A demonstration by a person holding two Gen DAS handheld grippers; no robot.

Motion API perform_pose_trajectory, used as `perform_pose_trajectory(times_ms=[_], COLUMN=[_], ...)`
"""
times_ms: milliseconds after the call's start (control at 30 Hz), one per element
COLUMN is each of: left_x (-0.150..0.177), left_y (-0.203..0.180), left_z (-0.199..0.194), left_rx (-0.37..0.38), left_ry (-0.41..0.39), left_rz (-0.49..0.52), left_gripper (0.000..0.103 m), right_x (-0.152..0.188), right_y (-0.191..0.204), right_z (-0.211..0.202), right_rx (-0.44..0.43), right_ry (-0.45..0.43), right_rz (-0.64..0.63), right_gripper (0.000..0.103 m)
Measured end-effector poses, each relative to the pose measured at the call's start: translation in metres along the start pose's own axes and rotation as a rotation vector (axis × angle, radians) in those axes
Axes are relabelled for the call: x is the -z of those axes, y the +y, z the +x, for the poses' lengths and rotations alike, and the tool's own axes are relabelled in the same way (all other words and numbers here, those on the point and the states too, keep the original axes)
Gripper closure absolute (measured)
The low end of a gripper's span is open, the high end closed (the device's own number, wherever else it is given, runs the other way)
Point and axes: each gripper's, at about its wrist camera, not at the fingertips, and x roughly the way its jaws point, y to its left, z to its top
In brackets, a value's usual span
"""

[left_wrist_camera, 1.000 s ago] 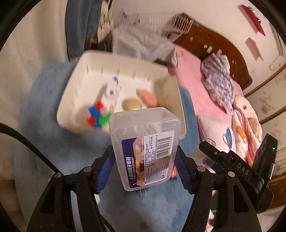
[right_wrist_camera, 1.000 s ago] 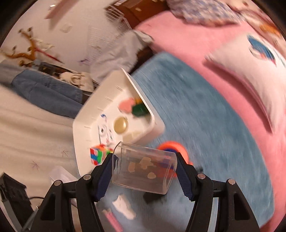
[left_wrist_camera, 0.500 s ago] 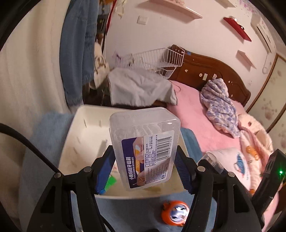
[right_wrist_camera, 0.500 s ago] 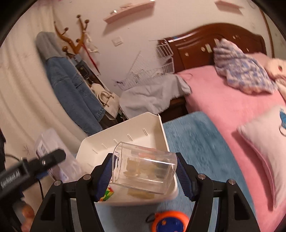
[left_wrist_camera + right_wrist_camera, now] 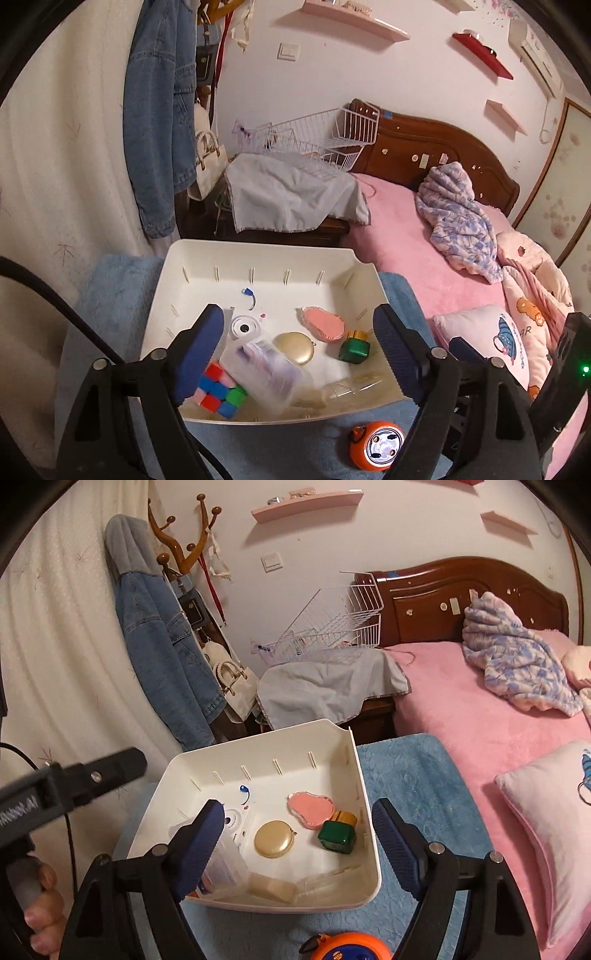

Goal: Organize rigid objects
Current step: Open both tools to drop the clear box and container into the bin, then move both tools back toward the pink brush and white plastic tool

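Note:
A white bin (image 5: pixel 258 258) (image 5: pixel 365 849) sits on a blue mat. In it lie a Rubik's cube (image 5: pixel 219 391), a gold compact (image 5: pixel 294 349) (image 5: pixel 274 839), a pink brush (image 5: pixel 325 325) (image 5: pixel 310 809), a green jar (image 5: pixel 354 349) (image 5: pixel 337 836), the labelled clear box (image 5: pixel 264 373) (image 5: pixel 221 867), blurred, and a second clear box (image 5: pixel 341 391) (image 5: pixel 325 880). My left gripper (image 5: pixel 299 350) and right gripper (image 5: pixel 298 834) are both open and empty above the bin's near edge.
An orange tape measure (image 5: pixel 376 445) (image 5: pixel 347 947) lies on the blue mat (image 5: pixel 406 775) in front of the bin. A pink bed (image 5: pixel 424 258) with a pillow (image 5: pixel 546 830) is to the right. A covered nightstand with wire baskets (image 5: pixel 314 140) stands behind.
Both grippers opened and released their clear boxes, which now lie in the bin. Both views have tilted up and pulled back.

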Motion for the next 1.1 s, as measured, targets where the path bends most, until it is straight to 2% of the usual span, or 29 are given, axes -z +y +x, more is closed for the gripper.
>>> perform_pose_trajectory(times_ms=[300, 500, 700, 967, 1100], left_x=[0.000, 0.006, 0.019, 0.047, 0.067], left_y=[0.023, 0.046, 0.069, 0.099, 0.117], left_z=[-0.053, -0.092, -0.135, -0.166, -0.172], left_rx=[0.008, 0.047, 0.053, 0.047, 0.062], left_ry=[-0.074, -0.096, -0.104, -0.046, 0.043], left_rz=[0.015, 0.042, 0.065, 0.071, 0.051], left_gripper=[0.014, 0.014, 0.014, 0.013, 0.013], right_x=[0.000, 0.017, 0.046, 0.086, 0.105], right_y=[0.031, 0.067, 0.107, 0.153, 0.173], right_z=[-0.048, -0.088, -0.130, -0.169, -0.178], right_rx=[0.060, 0.122, 0.183, 0.196, 0.187], right_ry=[-0.073, -0.130, -0.185, -0.230, -0.230], right_rz=[-0.001, -0.016, -0.036, -0.098, -0.123], right_gripper=[0.020, 0.020, 0.020, 0.020, 0.020])
